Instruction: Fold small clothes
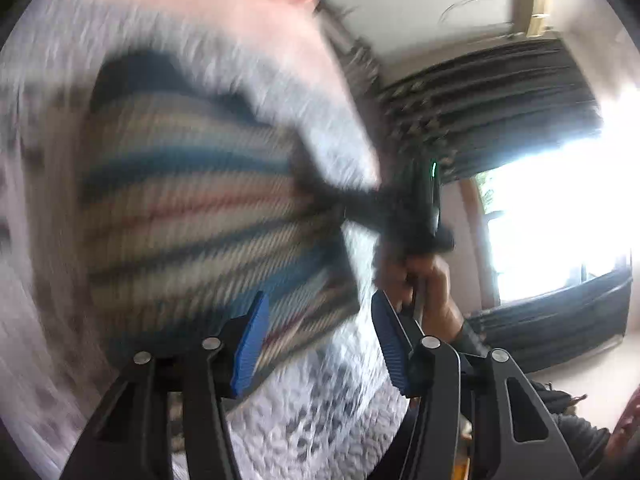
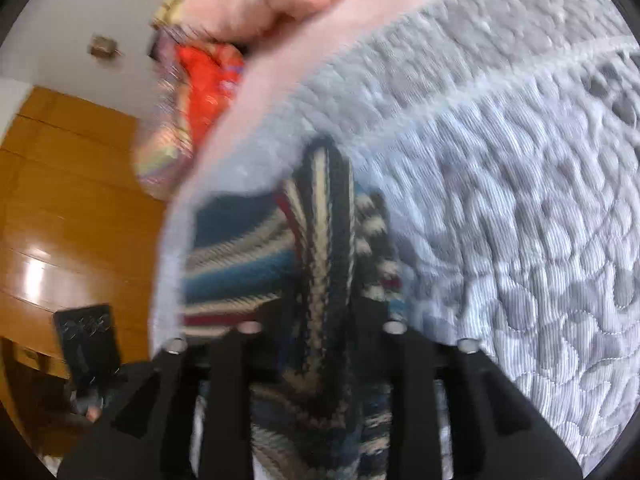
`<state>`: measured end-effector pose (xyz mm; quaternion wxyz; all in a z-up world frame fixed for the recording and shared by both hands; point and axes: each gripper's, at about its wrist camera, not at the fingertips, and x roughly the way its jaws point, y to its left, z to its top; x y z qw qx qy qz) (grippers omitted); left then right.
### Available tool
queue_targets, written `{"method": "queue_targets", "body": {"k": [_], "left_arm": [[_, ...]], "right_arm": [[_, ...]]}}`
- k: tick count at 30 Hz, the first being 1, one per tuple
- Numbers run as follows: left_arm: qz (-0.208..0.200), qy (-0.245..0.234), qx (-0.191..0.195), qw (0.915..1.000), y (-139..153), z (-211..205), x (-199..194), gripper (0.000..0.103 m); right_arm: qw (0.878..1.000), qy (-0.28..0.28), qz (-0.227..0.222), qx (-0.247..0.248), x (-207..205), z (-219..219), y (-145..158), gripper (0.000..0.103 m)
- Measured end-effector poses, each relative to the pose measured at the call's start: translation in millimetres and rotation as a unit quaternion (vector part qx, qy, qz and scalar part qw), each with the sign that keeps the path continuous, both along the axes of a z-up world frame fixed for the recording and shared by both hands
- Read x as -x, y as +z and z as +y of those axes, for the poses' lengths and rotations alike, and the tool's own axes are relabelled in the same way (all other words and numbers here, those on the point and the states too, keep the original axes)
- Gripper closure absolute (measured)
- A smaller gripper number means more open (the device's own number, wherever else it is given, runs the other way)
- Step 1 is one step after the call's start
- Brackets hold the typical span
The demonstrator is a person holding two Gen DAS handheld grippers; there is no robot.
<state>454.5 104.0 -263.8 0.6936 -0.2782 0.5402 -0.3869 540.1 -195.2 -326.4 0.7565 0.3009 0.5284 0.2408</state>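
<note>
right claw [image 2: 320, 320] pinches striped garment [image 2: 248, 264], left claw [image 1: 316, 336] spread; grey quilt [image 2: 500, 220] below; seemingly wooden floor [image 2: 60, 200] beside.

A bright window [image 1: 560, 208] at the right edge of the left wrist view floods the room with overexposed daylight. Dark pleated curtains [image 1: 500, 108] hang above it, with more dark fabric below the sill. A pale wall [image 1: 420, 4] fills the upper right, where a blurred beige fixture [image 1: 534, 4] is mounted. In the right wrist view, a grey quilted bedspread [image 2: 520, 240] covers the right half of the frame, with a pink blanket [image 2: 280, 0] along the top. Glossy orange-brown wood panelling [image 2: 72, 208] occupies the left side and reflects light. A white wall [image 2: 80, 8] sits at upper left.
</note>
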Motion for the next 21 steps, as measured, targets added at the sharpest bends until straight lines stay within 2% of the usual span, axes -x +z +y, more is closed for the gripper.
{"method": "queue_targets", "body": {"k": [2, 5, 8, 9, 10, 11, 13, 15, 16, 18, 21], "left_arm": [[-0.001, 0.020, 0.003, 0.9998, 6.7, 7.8, -19.9, 0.047], [0.001, 0.041, -0.036, 0.9985, -1.1, 11.4, -51.9, 0.047], [0.018, 0.063, -0.079, 0.9947, -26.4, 13.0, -75.7, 0.049], [0.028, 0.074, -0.093, 0.9925, -38.3, 14.2, -79.3, 0.051], [0.032, 0.078, -0.102, 0.9912, -43.8, 14.6, -83.3, 0.056], [0.036, 0.083, -0.115, 0.9893, -53.2, 15.8, -85.7, 0.062], [0.037, 0.085, -0.117, 0.9888, -60.4, 14.5, -85.6, 0.064], [0.035, 0.078, -0.130, 0.9879, -55.3, 11.5, -86.0, 0.063], [0.031, 0.078, -0.133, 0.9876, -50.4, 11.2, -85.9, 0.063], [0.009, 0.078, -0.130, 0.9883, -28.4, 13.3, -80.2, 0.061], [-0.019, 0.040, -0.080, 0.9958, -6.7, 12.9, -42.7, 0.061]], "right_arm": [[1.000, -0.016, -0.015, 0.002, -3.9, -7.1, 15.9, 0.072], [1.000, 0.010, -0.025, 0.016, -13.5, 3.5, 28.3, 0.072], [0.998, 0.050, -0.005, 0.032, -20.6, 22.3, 12.8, 0.077], [0.998, 0.052, 0.008, 0.047, -23.7, 28.2, 1.5, 0.083], [0.996, 0.053, 0.019, 0.062, -30.3, 30.4, -10.1, 0.101], [0.995, 0.051, 0.022, 0.079, -31.9, 28.9, -20.5, 0.103], [0.997, 0.040, 0.033, 0.051, -35.6, 19.0, -27.5, 0.103], [0.998, 0.036, 0.026, 0.040, -31.9, 12.4, -16.8, 0.103], [0.998, 0.040, 0.018, 0.034, -26.9, 11.5, -9.2, 0.097], [0.998, 0.057, 0.003, 0.021, -9.0, 3.7, 11.2, 0.097], [0.996, 0.087, -0.007, -0.004, 25.3, -0.1, 25.1, 0.097]]}}
